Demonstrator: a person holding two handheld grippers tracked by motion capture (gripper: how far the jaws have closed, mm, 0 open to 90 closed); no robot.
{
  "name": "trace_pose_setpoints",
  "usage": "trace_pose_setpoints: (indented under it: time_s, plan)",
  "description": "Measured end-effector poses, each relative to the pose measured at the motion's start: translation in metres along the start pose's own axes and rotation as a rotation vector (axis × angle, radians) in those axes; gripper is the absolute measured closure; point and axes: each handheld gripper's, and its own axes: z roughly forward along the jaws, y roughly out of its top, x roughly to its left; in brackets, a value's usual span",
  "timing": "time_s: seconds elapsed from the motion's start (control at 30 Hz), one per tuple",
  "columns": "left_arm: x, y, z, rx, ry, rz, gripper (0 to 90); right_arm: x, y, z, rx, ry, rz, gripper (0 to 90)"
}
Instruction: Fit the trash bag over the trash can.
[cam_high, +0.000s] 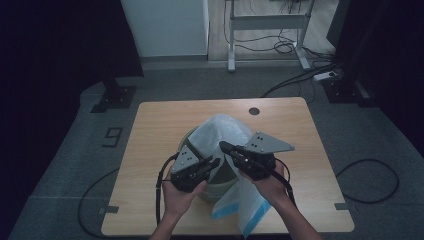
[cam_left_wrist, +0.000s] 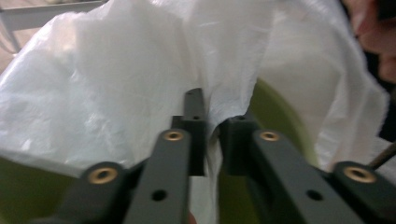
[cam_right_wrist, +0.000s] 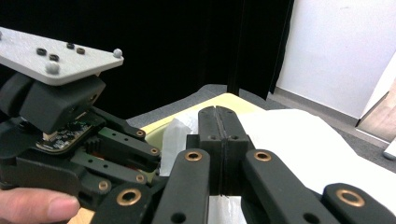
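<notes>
While the green bin (cam_high: 220, 186) sits at lower centre of the worktop (cam_high: 155, 125), we see the white plastic bag (cam_high: 220, 131) draped over its rim. Our left claw (cam_left_wrist: 212, 135) is clamped on a fold of the bag. Our right claw (cam_right_wrist: 218, 140) has its jaws pressed together, beside the bag.

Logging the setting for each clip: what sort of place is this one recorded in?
Probably a lab or office room set up for recording. A lone wooden table stands on grey carpet, ringed by black curtains, with loose cables on the floor and a white desk frame behind.
</notes>
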Motion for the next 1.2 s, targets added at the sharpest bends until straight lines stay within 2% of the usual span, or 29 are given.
trace_pose_setpoints:
  time_s: [0.03, 0.1, 0.13, 0.17, 0.2, 0.23, 0.3, 0.4, 0.57, 0.77, 0.97, 1.2]
  plan:
    - [0.001, 0.001, -0.001, -0.008, -0.014, 0.002, 87.9, 0.0, -0.001, 0.0, -0.001, 0.001, 0.002, 89.0]
    - [0.001, 0.001, -0.001, -0.014, -0.011, -0.003, 90.0, -0.001, -0.002, -0.001, -0.003, 0.007, 0.003, 85.2]
    - [0.002, 0.001, -0.002, -0.017, -0.001, -0.008, 90.0, -0.001, -0.003, -0.001, -0.004, 0.013, 0.0, 78.9]
    - [0.004, 0.001, -0.002, -0.017, 0.003, -0.015, 90.0, 0.0, -0.004, -0.002, -0.007, 0.01, -0.003, 68.9]
    - [0.004, 0.001, -0.002, -0.017, 0.003, -0.015, 90.0, 0.0, -0.004, -0.002, -0.007, 0.01, -0.003, 68.9]
    - [0.005, 0.0, -0.002, -0.017, 0.009, -0.022, 90.0, 0.0, -0.006, -0.003, -0.016, -0.004, -0.005, 61.4]
    - [0.007, -0.001, -0.002, -0.015, 0.019, -0.035, 90.0, 0.002, -0.01, -0.009, -0.035, -0.002, 0.02, 45.0]
    - [0.009, -0.003, -0.001, -0.013, 0.024, -0.044, 90.0, 0.004, -0.016, -0.018, -0.051, -0.036, 0.049, 36.0]
    - [0.011, -0.004, -0.003, -0.013, 0.026, -0.046, 90.0, 0.01, -0.039, -0.04, -0.054, -0.075, 0.064, 31.5]
    - [0.011, -0.004, -0.003, -0.014, 0.024, -0.046, 90.0, 0.012, -0.074, -0.055, -0.027, -0.13, 0.133, 28.3]
    - [0.011, -0.002, -0.002, -0.014, 0.021, -0.047, 90.0, 0.015, -0.099, -0.053, 0.013, -0.144, 0.162, 27.9]
    - [0.012, -0.002, -0.003, -0.012, 0.02, -0.044, 90.0, 0.018, -0.109, -0.045, 0.039, -0.162, 0.174, 26.7]
